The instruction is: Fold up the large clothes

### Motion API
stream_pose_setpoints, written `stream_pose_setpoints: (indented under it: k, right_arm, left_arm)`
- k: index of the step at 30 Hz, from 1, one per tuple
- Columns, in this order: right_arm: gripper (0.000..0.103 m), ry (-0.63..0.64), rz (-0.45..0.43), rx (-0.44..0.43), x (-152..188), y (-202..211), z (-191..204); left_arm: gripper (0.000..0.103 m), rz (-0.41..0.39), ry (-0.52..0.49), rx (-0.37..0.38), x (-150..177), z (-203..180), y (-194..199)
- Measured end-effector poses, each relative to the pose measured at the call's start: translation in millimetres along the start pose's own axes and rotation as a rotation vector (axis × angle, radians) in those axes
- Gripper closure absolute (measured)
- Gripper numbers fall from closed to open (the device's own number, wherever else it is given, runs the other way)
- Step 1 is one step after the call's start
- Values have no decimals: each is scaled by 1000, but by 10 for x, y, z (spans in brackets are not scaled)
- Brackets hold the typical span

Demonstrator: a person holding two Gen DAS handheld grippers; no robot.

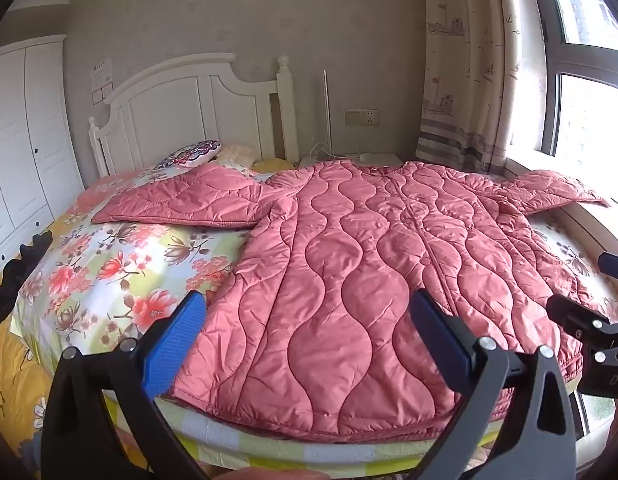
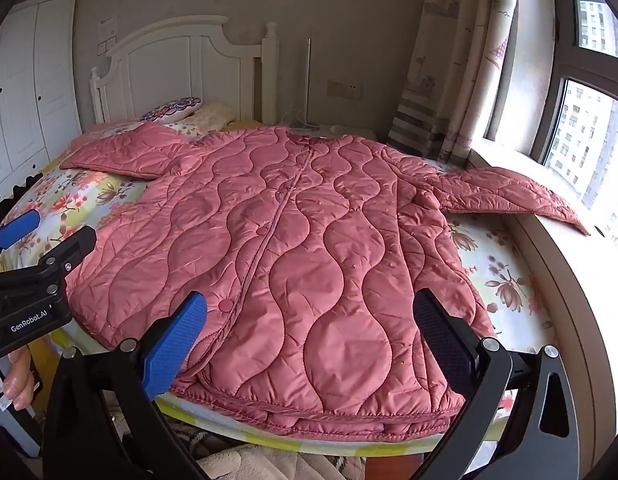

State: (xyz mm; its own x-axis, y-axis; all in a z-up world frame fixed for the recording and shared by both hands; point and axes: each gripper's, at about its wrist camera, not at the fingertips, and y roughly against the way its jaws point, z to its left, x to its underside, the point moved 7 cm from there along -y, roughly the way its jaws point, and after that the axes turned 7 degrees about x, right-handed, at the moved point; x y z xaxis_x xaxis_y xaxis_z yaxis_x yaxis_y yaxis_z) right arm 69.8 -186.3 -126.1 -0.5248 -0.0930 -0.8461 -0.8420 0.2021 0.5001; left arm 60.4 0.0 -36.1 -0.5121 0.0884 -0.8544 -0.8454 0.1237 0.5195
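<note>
A large pink quilted coat (image 1: 361, 264) lies spread flat, front up, on the bed, collar toward the headboard and hem at the near edge. It also shows in the right wrist view (image 2: 293, 248). Its left sleeve (image 1: 189, 200) stretches over the floral sheet; its right sleeve (image 2: 513, 196) lies over the window sill. My left gripper (image 1: 309, 320) is open and empty, above the hem's left part. My right gripper (image 2: 309, 320) is open and empty, above the hem's right part. Each gripper shows at the edge of the other's view.
The bed has a floral sheet (image 1: 109, 272) and a white headboard (image 1: 189, 108) with pillows (image 1: 193, 154). A white wardrobe (image 1: 21, 140) stands left. A window (image 2: 581, 120), its sill and a curtain (image 2: 449, 80) are on the right. A nightstand (image 1: 369, 158) stands behind the coat.
</note>
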Motion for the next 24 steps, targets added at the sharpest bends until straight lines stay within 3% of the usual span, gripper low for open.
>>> stream_pose_setpoints:
  k: [24]
  right_arm:
    - [4, -23, 24, -25, 44, -88, -61]
  left_arm:
    - [2, 7, -4, -8, 71, -10, -37]
